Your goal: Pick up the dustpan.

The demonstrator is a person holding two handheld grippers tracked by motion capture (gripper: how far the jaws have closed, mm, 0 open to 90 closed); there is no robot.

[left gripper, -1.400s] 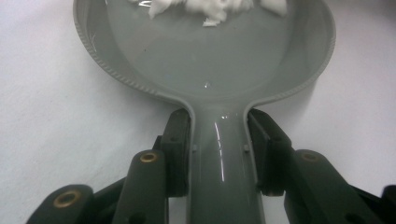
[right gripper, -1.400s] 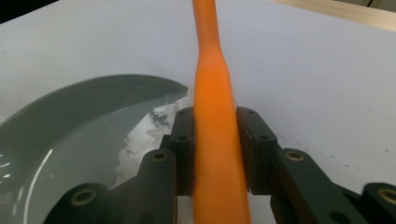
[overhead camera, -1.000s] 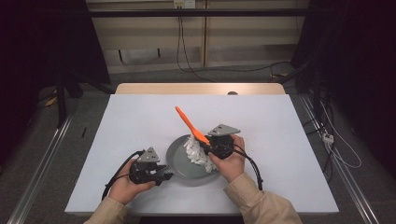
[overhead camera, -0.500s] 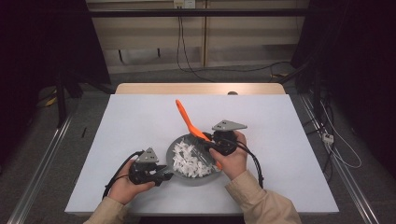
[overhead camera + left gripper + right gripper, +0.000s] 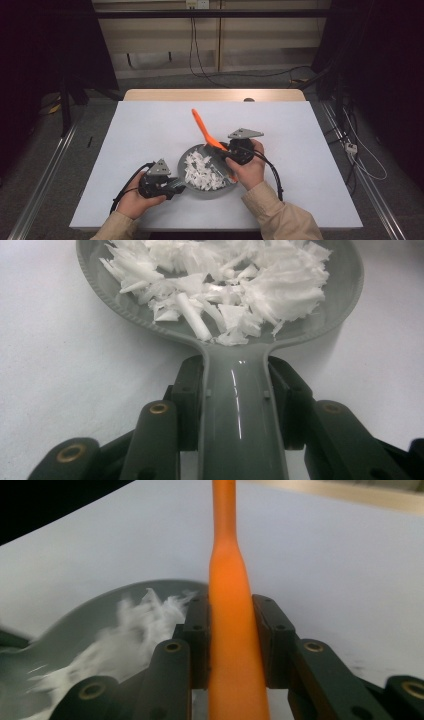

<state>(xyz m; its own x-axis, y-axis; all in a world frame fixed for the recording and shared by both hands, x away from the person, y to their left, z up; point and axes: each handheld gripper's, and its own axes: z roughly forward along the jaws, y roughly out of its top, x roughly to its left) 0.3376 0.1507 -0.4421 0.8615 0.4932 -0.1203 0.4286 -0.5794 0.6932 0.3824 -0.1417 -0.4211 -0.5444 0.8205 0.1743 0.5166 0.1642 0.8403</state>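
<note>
At mid-table, left gripper (image 5: 235, 405) is clamped on the handle of the grey pan (image 5: 192, 189) full of loose white shreds (image 5: 202, 170), light and spill-prone, while right gripper (image 5: 232, 640) pinches the stiff orange spatula (image 5: 202, 127) mid-handle, probably the right grip.

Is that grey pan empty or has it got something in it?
Not empty. The grey pan holds a loose heap of white shreds, spread across most of its bottom.
</note>
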